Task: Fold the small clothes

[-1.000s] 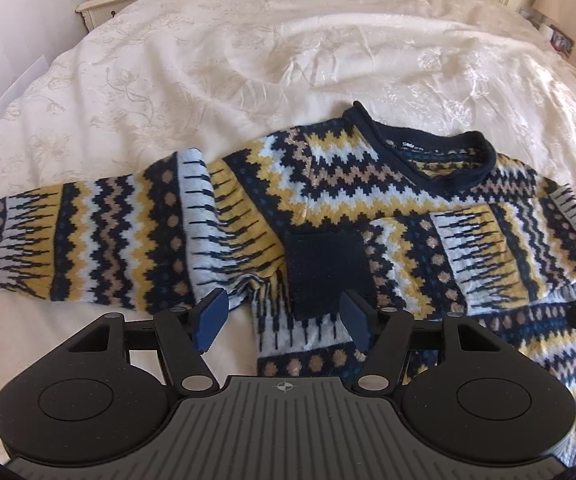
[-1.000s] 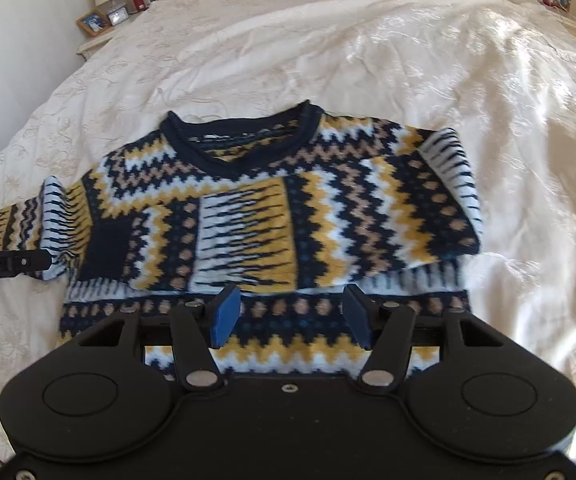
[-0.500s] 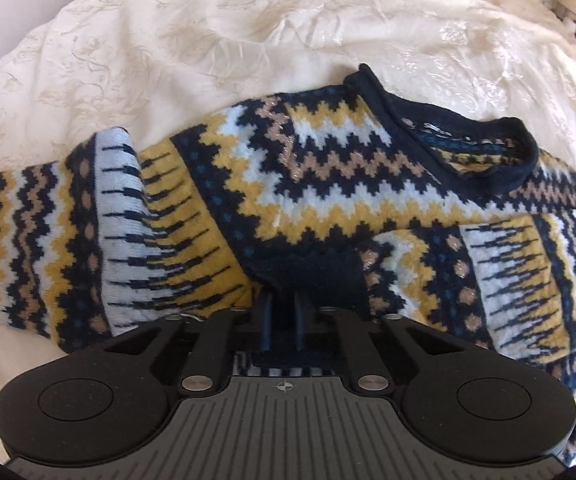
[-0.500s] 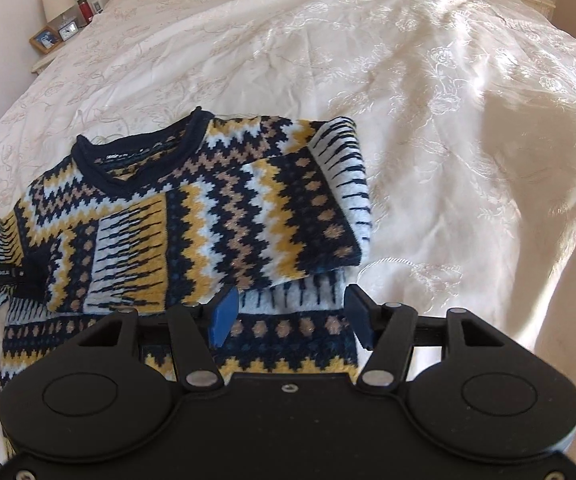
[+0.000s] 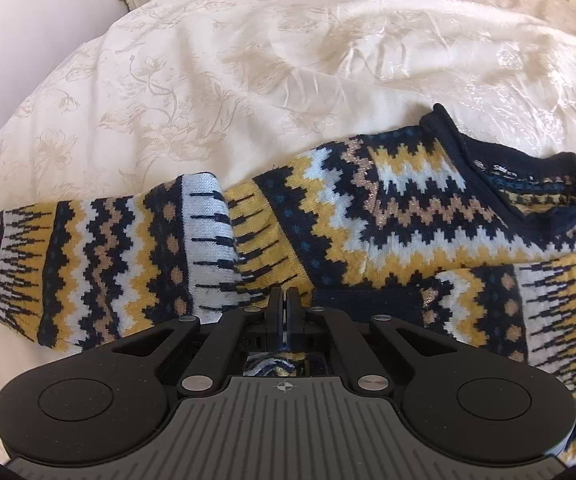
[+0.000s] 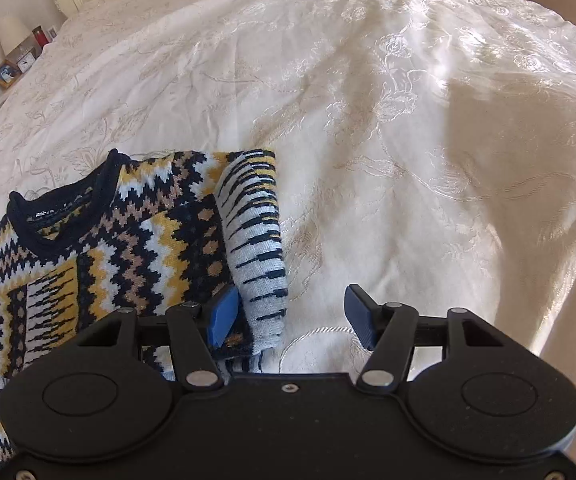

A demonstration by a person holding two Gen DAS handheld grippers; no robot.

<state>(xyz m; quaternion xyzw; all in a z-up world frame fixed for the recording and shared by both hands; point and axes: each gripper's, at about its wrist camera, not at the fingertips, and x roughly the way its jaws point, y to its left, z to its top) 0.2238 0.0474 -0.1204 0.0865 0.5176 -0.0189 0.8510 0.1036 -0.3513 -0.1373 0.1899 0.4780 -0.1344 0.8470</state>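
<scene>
now | left gripper (image 5: 284, 300) pinching sweater (image 5: 387, 216) | right gripper (image 6: 291, 316) spread at its edge

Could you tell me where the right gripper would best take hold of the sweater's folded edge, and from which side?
Probably the near end of the folded sleeve edge, approached from the bare bedspread side. That pale striped fold forms a raised ridge with free space beside it, and the open right gripper already straddles it. The left gripper is shut on the sweater.
</scene>
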